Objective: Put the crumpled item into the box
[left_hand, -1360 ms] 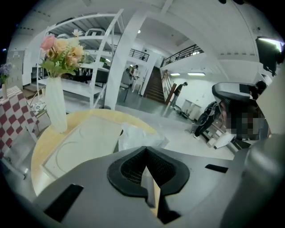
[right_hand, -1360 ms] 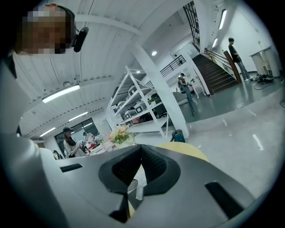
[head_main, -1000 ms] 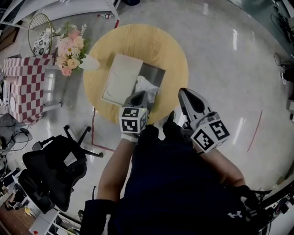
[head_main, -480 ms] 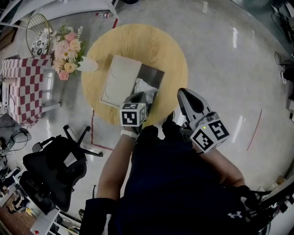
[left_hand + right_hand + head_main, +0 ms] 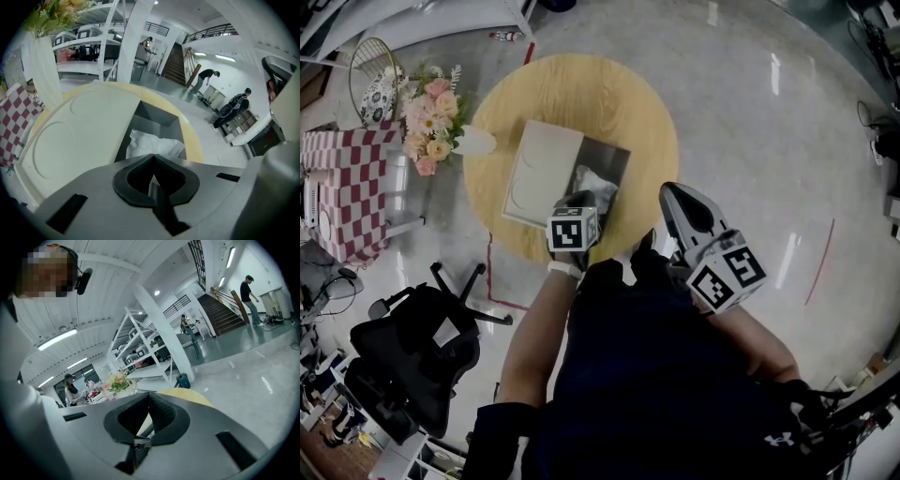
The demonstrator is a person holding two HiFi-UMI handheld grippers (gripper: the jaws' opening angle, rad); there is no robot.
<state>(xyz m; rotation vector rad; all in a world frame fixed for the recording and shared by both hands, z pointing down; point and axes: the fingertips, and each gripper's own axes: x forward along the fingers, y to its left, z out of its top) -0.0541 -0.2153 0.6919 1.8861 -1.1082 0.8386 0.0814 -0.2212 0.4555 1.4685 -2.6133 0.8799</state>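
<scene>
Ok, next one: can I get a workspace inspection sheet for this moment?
Surface: round light wooden table.
Job's things: white crumpled item lies inside the open dark grey box; flat cream lid along the box's left side.
Clutter: white vase of pink and yellow flowers at the table's left edge.
Grippers: left gripper jaws together, empty, just short of the box; right gripper jaws together, empty, off the table.
Cables: nothing seen on the table.
Surroundings: black office chair, red-and-white checked cloth, glossy grey floor.
</scene>
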